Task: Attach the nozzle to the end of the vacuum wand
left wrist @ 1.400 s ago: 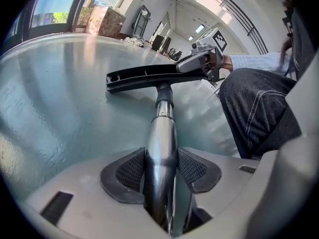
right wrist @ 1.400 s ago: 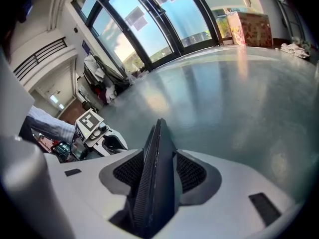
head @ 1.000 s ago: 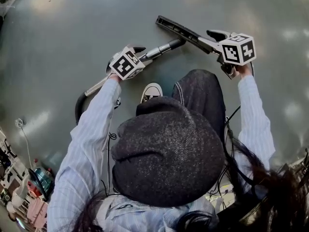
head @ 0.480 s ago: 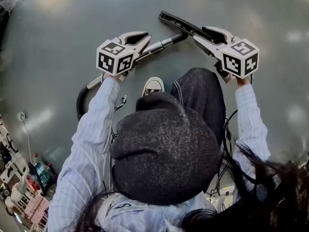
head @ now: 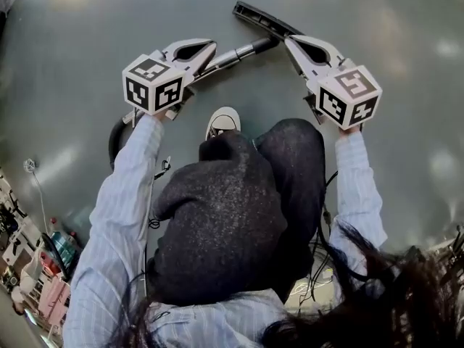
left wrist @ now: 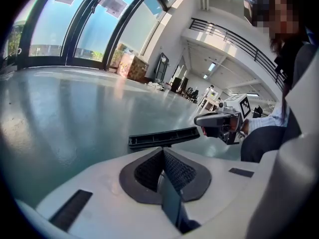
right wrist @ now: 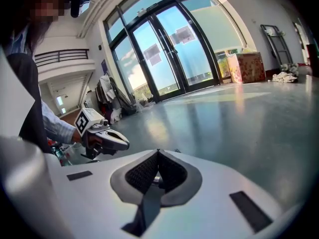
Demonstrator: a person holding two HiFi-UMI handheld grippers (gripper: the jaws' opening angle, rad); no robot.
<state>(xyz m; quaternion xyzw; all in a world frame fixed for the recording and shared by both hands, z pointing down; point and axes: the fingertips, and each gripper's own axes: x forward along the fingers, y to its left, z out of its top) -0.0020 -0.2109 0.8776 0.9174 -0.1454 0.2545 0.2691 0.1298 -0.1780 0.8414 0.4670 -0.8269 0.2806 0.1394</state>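
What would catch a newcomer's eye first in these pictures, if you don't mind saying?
Likely the black-and-white marker cube on the left tongs and its twin on the right tongs, flanking the person's dark knit hat at the head view's middle. Both tongs have just closed, empty, above a glossy grey floor. Near their tips lie the silver vacuum wand and the black nozzle.
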